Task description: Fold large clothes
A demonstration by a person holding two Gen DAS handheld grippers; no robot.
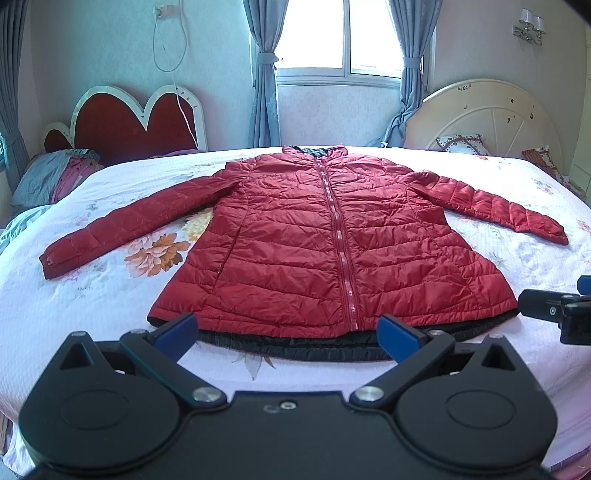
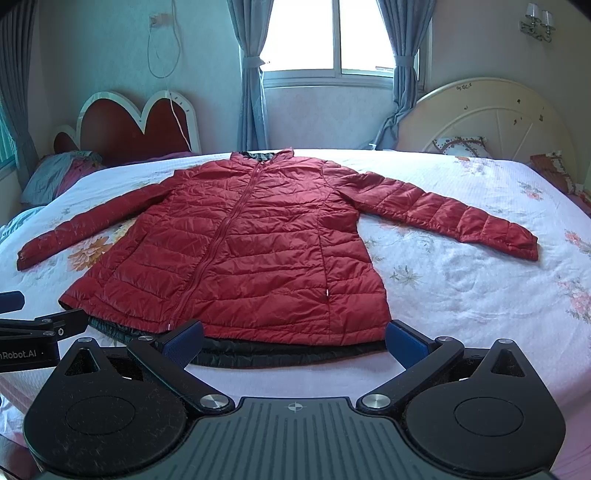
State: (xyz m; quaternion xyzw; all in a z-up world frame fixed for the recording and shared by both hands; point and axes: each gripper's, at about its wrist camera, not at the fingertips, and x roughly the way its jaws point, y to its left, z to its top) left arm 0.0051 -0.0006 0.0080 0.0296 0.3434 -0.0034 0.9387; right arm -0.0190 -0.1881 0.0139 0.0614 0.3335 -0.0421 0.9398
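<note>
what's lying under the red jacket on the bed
A black layer pokes out below the red jacket's hem; whether it is lining or another garment is hidden. Beneath lies the floral bedsheet.

The back panel of the jacket (image 1: 295, 236) lies hidden under its front, only a dark strip showing at the hem. In the left wrist view the right claw (image 1: 561, 310) is cut off by the picture's edge; in the right wrist view the left claw (image 2: 33, 325) likewise. The wall lamp (image 2: 539, 22) is too small to make out.
</note>
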